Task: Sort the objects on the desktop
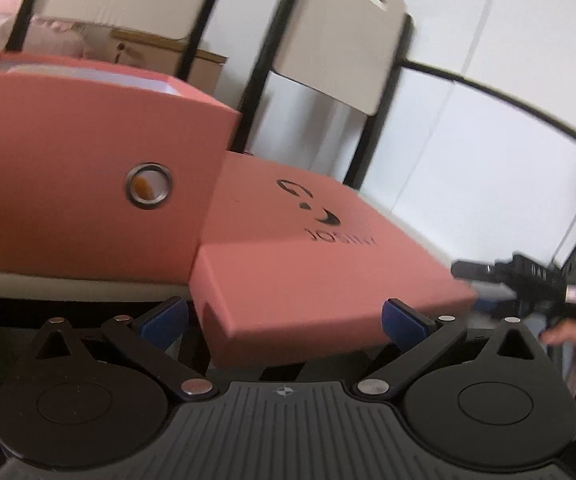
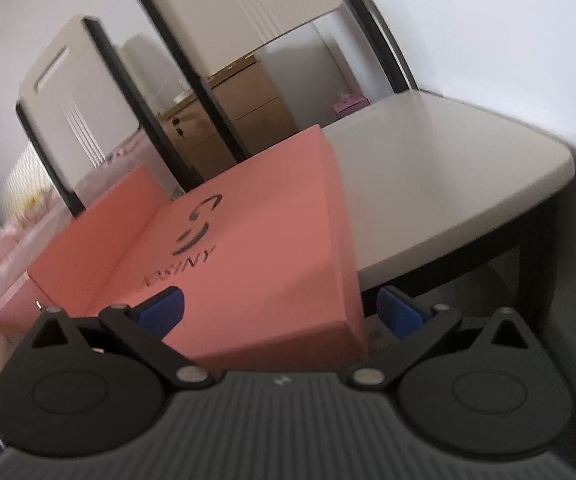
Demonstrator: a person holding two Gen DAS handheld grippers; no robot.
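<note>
A flat salmon-pink box lid (image 1: 308, 256) with a dark logo juts over the table's near edge, next to a taller open pink box (image 1: 79, 168) with a metal eyelet. My left gripper (image 1: 283, 316) is open, its blue pads on either side of the lid's near corner. In the right wrist view the same lid (image 2: 255, 256) lies tilted, leaning against the pink box (image 2: 99, 232). My right gripper (image 2: 279, 308) is open and straddles the lid's near end. The right gripper also shows in the left wrist view (image 1: 528, 276) at the far right.
A beige table (image 2: 448, 184) with dark legs carries the boxes. Two beige chairs with black frames (image 2: 215, 40) stand behind it. A brown drawer cabinet (image 2: 239, 120) stands farther back. Pink bedding (image 1: 47, 32) lies at the left.
</note>
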